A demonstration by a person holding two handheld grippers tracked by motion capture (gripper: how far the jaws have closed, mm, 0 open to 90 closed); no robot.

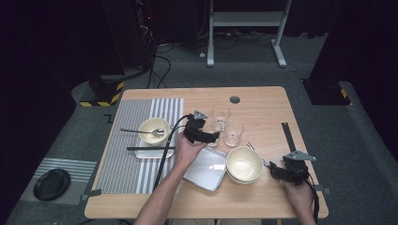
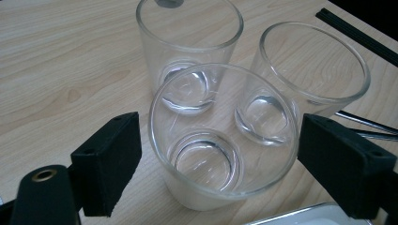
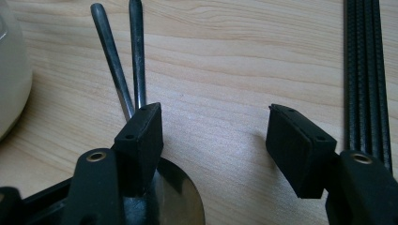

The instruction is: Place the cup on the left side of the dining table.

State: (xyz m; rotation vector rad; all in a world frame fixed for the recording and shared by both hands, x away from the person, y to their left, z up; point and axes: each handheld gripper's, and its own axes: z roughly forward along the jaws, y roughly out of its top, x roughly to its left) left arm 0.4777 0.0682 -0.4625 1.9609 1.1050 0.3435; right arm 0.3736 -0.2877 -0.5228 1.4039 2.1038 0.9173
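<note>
Three clear empty glasses stand close together on the wooden table [image 1: 263,108]. In the left gripper view the nearest glass [image 2: 220,140] sits between my open jaws, and the pads are close to its sides. The two others [image 2: 187,51] [image 2: 309,70] stand just behind it. My left gripper [image 1: 213,137] [image 2: 220,161] points right at the table's middle. Near the right front edge my right gripper [image 1: 273,169] [image 3: 218,140] is open over bare wood. Two metal spoons [image 3: 115,65] lie there, one spoon's bowl [image 3: 180,199] under the left jaw.
Stacked cream bowls [image 1: 244,164] [image 3: 9,70] sit left of the right gripper, beside a silver tray [image 1: 206,168]. Black chopsticks [image 1: 287,136] [image 3: 366,70] lie at the right. A striped mat [image 1: 126,150] carries a bowl with a spoon [image 1: 154,131] and more chopsticks [image 1: 148,148].
</note>
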